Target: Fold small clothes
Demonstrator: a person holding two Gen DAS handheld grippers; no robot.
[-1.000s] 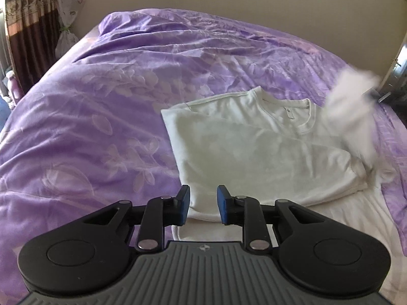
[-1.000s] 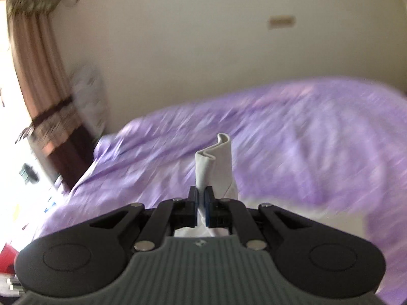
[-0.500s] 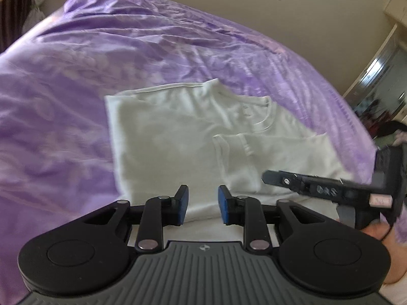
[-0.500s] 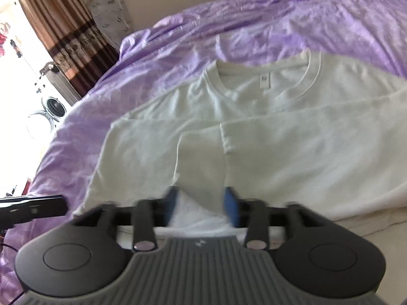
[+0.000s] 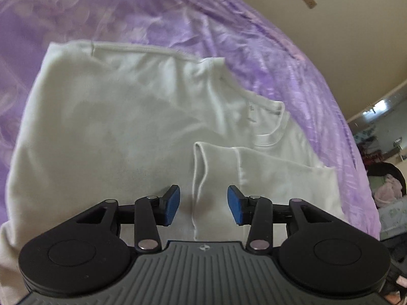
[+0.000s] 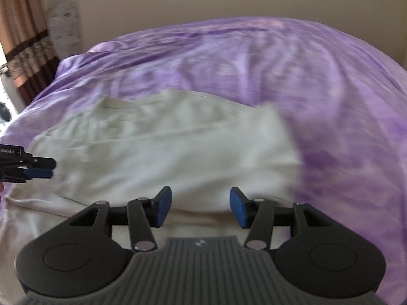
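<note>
Released sleeve (image 5: 267, 178) now lies on shirt (image 5: 114, 127); right tool (image 6: 200, 207) opening.

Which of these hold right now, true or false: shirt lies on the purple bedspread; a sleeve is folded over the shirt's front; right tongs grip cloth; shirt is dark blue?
1. The white cotton T-shirt lies on the purple floral bedspread. True.
2. A sleeve is folded over its front. True.
3. The right tongs grip cloth. False: they are opening, nothing pinched.
4. The shirt is dark blue. False: it is white.
</note>
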